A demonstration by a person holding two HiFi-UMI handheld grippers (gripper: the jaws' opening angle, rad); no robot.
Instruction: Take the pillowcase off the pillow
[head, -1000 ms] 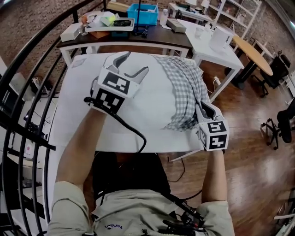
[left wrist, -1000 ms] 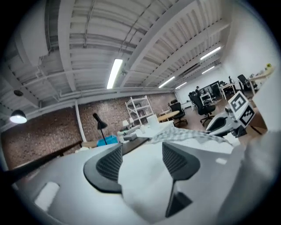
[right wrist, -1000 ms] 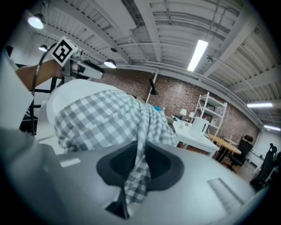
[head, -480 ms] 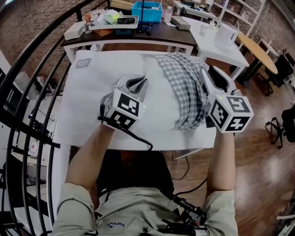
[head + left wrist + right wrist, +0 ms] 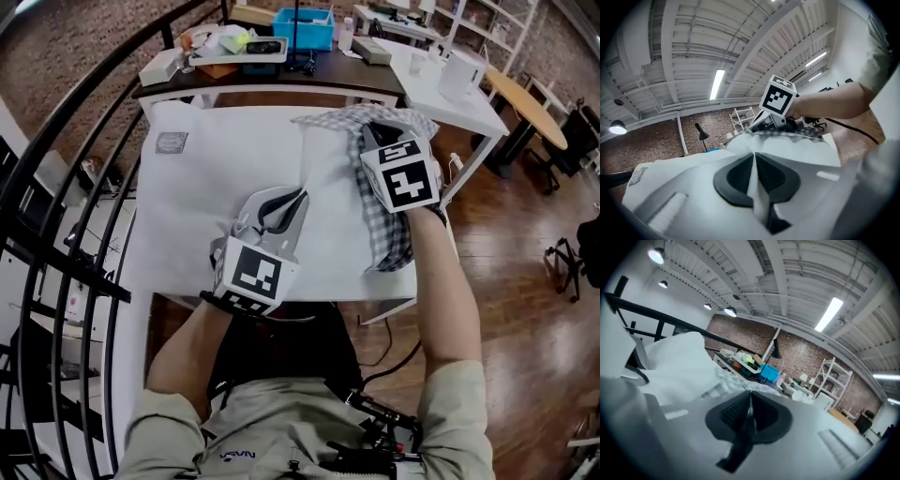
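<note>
Left gripper clenched on the white pillow | right gripper, jaws just closing, pinched the checked pillowcase bunched at the pillow's right end | cluttered desk and blue bin stood behind | black railing curved at left | wooden floor

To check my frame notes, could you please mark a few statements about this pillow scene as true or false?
1. The left gripper is shut on a fold of the white pillow. True.
2. The pillowcase is plain blue. False: it is grey-and-white checked.
3. The pillowcase covers the whole pillow. False: it is bunched at the pillow's far right end, and most of the pillow is bare.
4. A blue bin stands on the dark table beyond the pillow. True.
5. The right gripper is wide open. False: its jaws have just closed and stand together, apparently pinching a thin fold of the pillowcase.
</note>
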